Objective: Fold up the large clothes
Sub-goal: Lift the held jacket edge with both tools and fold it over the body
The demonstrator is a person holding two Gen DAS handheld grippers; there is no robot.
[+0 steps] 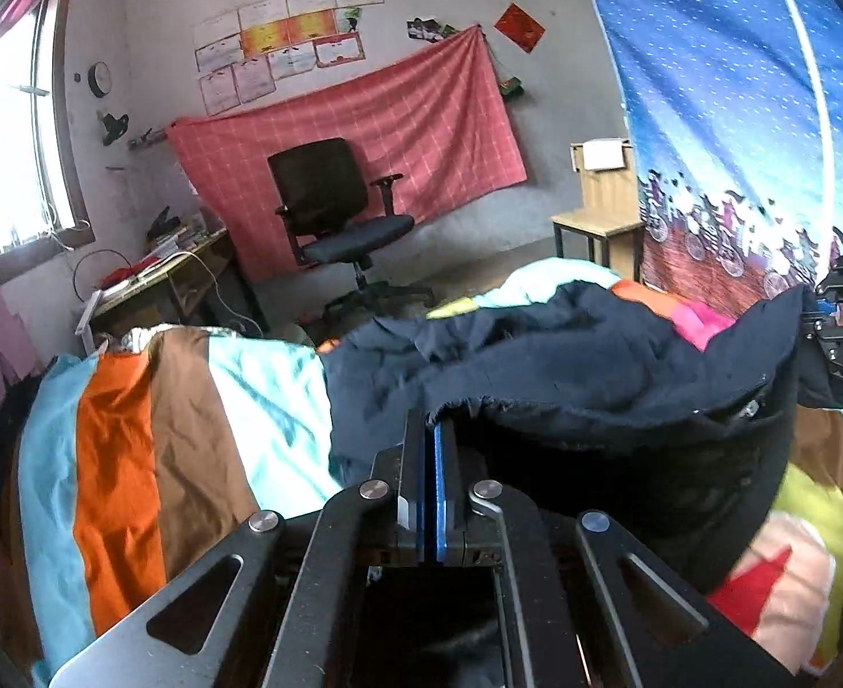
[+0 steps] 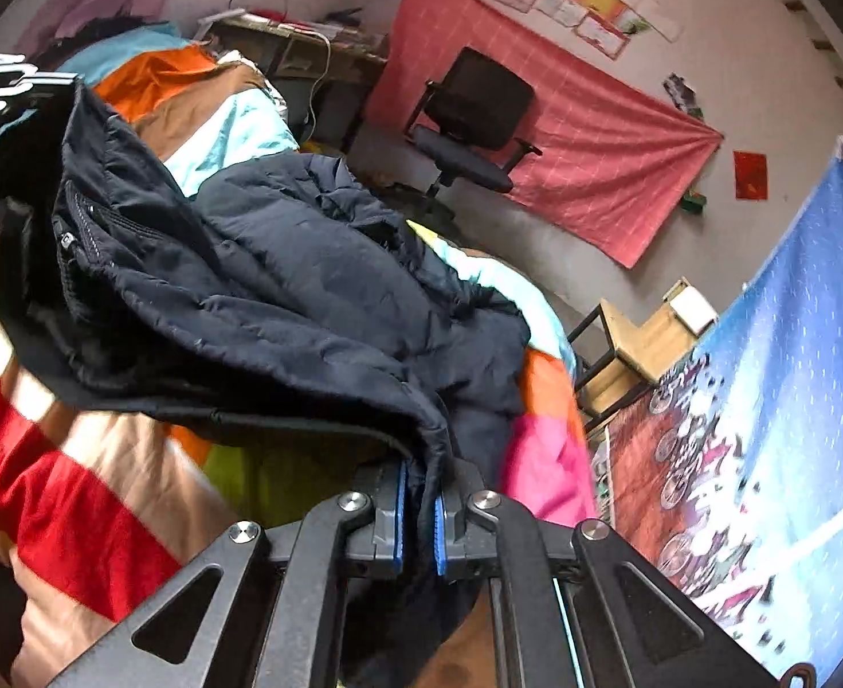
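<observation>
Overhead of the bed, both grippers hold a dark navy padded jacket (image 1: 564, 361) by one edge, lifted off a striped bedcover (image 1: 134, 458).

Left gripper (image 1: 430, 436): jaws drawn together, blue pads nearly meeting, frayed hem of the jacket caught at the fingertips. Fabric hangs to the right of the fingers in a dark fold. At the far right of the left wrist view, the right gripper (image 1: 839, 315) shows, with the jacket's other corner bunched against it.

Right gripper (image 2: 418, 487): jaws clamped on a thick fold of jacket, cloth filling the gap between the blue pads. From there the jacket (image 2: 283, 264) spreads up and left; a zipper runs along its upper left part. At the top left edge of the right wrist view, the left gripper (image 2: 3, 86) is partly visible, meeting the jacket's far corner.

The jacket's middle sags onto the bedcover (image 2: 77, 487), which shows red, tan, orange, brown, pale blue and pink bands.

Surroundings: black office chair (image 1: 335, 206) before a pink checked cloth (image 1: 364, 132) on the wall; cluttered desk (image 1: 163, 269) under the window; wooden chair (image 1: 604, 200) beside a blue printed curtain (image 1: 736, 114).
</observation>
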